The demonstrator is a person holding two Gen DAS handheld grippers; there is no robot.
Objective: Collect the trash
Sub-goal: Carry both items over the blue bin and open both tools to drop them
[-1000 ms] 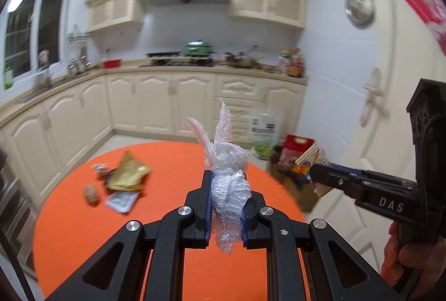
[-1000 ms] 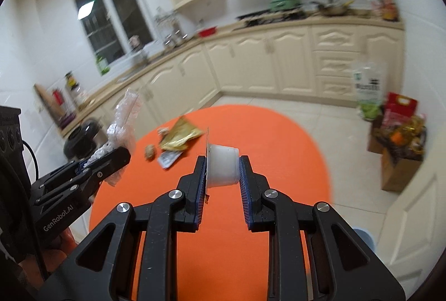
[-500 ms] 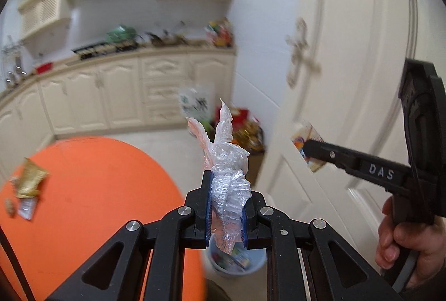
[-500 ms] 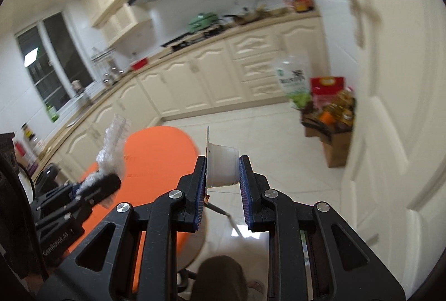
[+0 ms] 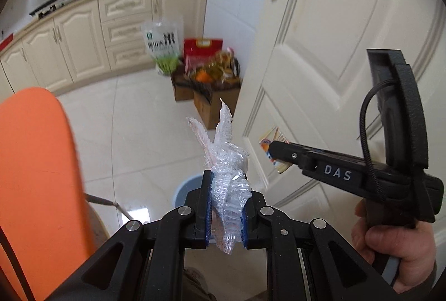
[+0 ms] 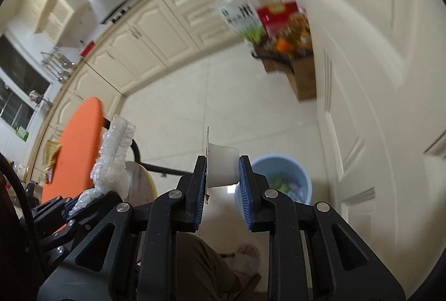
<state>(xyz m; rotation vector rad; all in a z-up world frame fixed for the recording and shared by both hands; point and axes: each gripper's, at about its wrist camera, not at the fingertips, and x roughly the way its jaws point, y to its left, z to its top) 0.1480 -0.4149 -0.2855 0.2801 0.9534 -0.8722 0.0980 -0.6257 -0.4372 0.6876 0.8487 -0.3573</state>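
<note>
both views have swung off the orange table [image 5: 33, 161] toward the white door [image 5: 320, 64] and floor since a second ago. only the right wrist view shows inside the blue bin [image 6: 281, 175], trash in its bottom. the left gripper [image 5: 225, 206] is clamped on crumpled plastic wrap [image 5: 227, 175]; the right gripper [image 6: 223, 181] squeezes a small white cup [image 6: 223, 168] above the bin.
</note>
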